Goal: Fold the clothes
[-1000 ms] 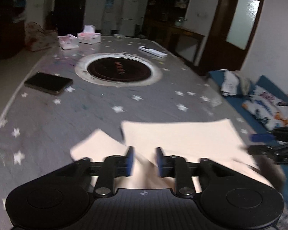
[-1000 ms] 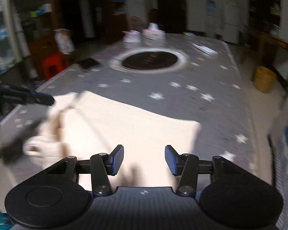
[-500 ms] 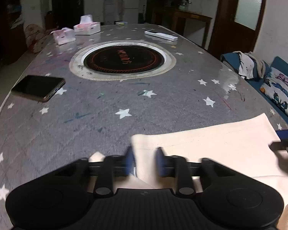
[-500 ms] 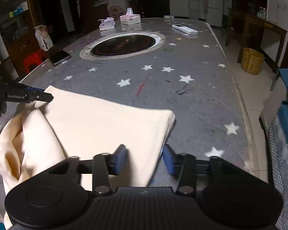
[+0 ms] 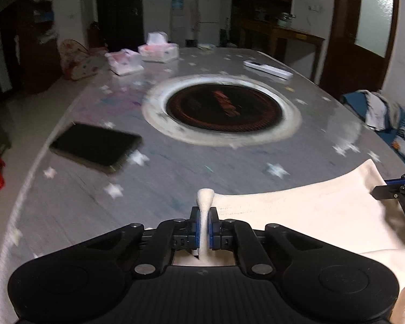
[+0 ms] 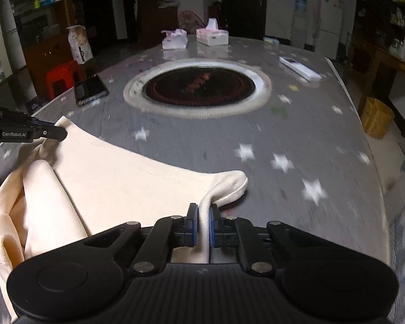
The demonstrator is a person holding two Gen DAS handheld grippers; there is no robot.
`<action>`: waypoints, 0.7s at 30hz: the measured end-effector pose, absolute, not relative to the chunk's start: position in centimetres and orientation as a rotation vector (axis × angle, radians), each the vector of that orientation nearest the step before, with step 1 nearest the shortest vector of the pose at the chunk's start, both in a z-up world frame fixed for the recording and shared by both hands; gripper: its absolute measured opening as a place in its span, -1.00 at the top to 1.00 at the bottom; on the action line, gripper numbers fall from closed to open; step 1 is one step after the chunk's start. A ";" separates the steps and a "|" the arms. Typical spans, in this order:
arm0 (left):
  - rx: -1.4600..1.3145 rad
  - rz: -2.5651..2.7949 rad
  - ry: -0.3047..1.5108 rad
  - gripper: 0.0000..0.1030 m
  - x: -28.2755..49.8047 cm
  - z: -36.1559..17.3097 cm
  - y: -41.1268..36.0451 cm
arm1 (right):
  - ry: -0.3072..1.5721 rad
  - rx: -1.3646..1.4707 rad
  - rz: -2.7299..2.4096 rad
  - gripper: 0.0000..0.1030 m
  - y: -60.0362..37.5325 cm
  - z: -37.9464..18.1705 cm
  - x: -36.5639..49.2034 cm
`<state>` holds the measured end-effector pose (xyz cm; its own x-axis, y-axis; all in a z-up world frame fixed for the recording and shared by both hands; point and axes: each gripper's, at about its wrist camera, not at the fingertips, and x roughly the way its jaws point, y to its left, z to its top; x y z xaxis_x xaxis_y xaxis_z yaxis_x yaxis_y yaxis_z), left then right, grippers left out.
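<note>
— Garment [image 6: 127, 178] location?
— Cream cloth, near edge of the star-print table [image 6: 297, 140].
— Grippers?
— Left gripper [image 5: 203, 222] pinches its far-left corner; right gripper [image 6: 203, 222] clamps the far-right corner — both closed on fabric.

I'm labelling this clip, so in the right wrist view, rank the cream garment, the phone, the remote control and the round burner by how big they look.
1. Cream garment, though it lies nearest the camera.
2. Round burner.
3. Phone and remote control: alike, not ranked.
</note>
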<state>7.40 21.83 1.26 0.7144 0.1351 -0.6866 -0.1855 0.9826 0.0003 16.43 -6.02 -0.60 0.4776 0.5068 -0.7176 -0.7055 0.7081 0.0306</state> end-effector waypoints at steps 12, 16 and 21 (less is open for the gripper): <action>-0.094 0.287 0.785 0.79 10.5 -0.1 25.9 | 0.734 -0.315 0.771 0.72 0.7 -1.0 21.9; -0.110 0.262 0.755 0.66 8.5 0.7 25.0 | 0.712 -0.306 0.817 0.47 0.1 0.1 19.7; -0.145 0.159 0.688 0.35 4.9 2.9 22.2 | 0.673 -0.328 0.944 0.28 -0.4 2.0 15.0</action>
